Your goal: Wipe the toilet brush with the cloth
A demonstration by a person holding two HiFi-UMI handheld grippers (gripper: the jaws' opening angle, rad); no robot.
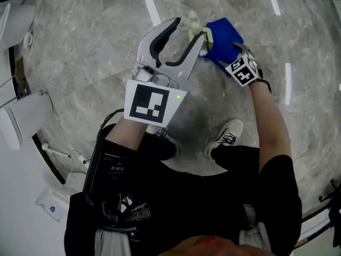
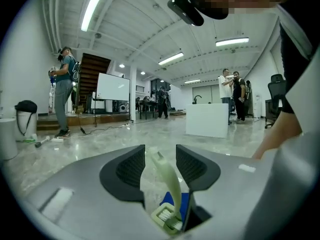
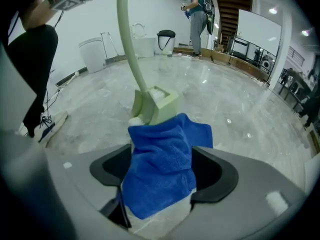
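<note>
The pale green toilet brush (image 1: 199, 32) stands upright with its handle against the right jaw tip of my left gripper (image 1: 187, 29). In the left gripper view the handle (image 2: 167, 179) runs between the jaws with a gap at the right pad, and the brush head (image 2: 167, 219) shows below. My left gripper (image 2: 160, 150) is open. The blue cloth (image 1: 224, 36) drapes over the brush head (image 3: 156, 104). It hangs loosely through the wide open jaws of my right gripper (image 3: 162, 151), whose marker cube (image 1: 244, 71) shows in the head view. The cloth (image 3: 160, 169) hides the right jaw tips there.
Grey marble floor all round. The person's shoes (image 1: 226, 135) stand just behind the brush. White fixtures (image 1: 21, 119) and cables line the left edge. Far off are a white counter (image 2: 207, 119), a black bin (image 3: 166, 38), a whiteboard (image 2: 112, 86) and several people.
</note>
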